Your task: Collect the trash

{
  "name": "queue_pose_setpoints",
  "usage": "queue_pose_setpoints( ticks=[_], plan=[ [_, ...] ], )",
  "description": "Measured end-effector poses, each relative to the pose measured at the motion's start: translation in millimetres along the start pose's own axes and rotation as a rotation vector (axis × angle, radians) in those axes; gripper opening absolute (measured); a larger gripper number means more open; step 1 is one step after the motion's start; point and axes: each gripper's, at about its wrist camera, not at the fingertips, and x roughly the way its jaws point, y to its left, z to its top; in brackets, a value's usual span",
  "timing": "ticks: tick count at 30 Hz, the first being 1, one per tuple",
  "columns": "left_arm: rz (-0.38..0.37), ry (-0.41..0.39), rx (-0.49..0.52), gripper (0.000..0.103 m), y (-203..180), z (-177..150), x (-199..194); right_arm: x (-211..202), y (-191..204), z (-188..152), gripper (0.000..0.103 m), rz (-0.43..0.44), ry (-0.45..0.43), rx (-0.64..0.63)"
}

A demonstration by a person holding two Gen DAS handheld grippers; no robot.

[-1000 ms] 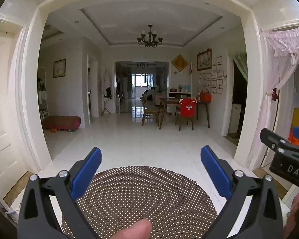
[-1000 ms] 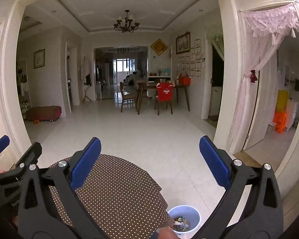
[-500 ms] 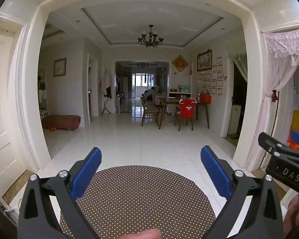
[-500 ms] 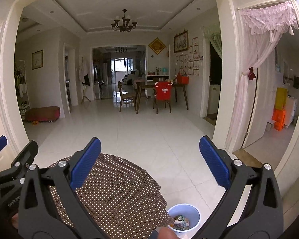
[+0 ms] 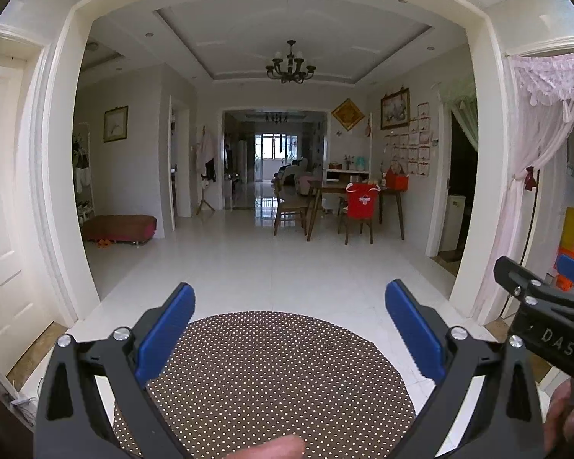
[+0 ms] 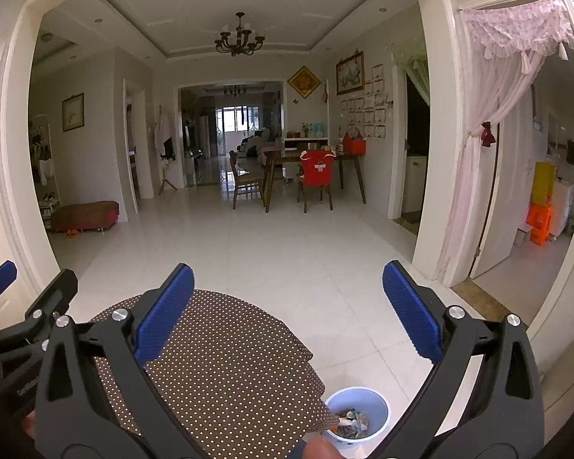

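Note:
My left gripper [image 5: 289, 302] is held open above a round table with a brown polka-dot cloth [image 5: 264, 375], nothing between its blue pads. My right gripper [image 6: 287, 283] is also open and empty, over the table's right side [image 6: 218, 363]. On the floor beside the table stands a small white-and-blue trash bin [image 6: 357, 413] with crumpled scraps inside, seen only in the right wrist view. Each gripper shows at the edge of the other's view: the right one [image 5: 547, 306], the left one [image 6: 23, 306]. No loose trash shows on the cloth.
White tiled floor [image 6: 287, 252] stretches to a wooden dining table with chairs [image 6: 310, 176], one with a red cover. A white pillar and a pink lace curtain [image 6: 493, 134] stand at right. A low brown bench [image 5: 118, 227] sits at far left.
Both grippers stay open and nearly still. The views have shifted slightly, and the thumb at the bottom of the left wrist view has slid a little to the right.

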Motion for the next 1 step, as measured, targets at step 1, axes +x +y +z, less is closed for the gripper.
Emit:
queue_pose_setpoints(
  ticks=[1],
  plan=[
    [0.004,0.001,-0.002,0.098,0.4,0.6,0.5,0.6,0.3,-0.3,0.097,0.001,0.001,0.000]
  ],
)
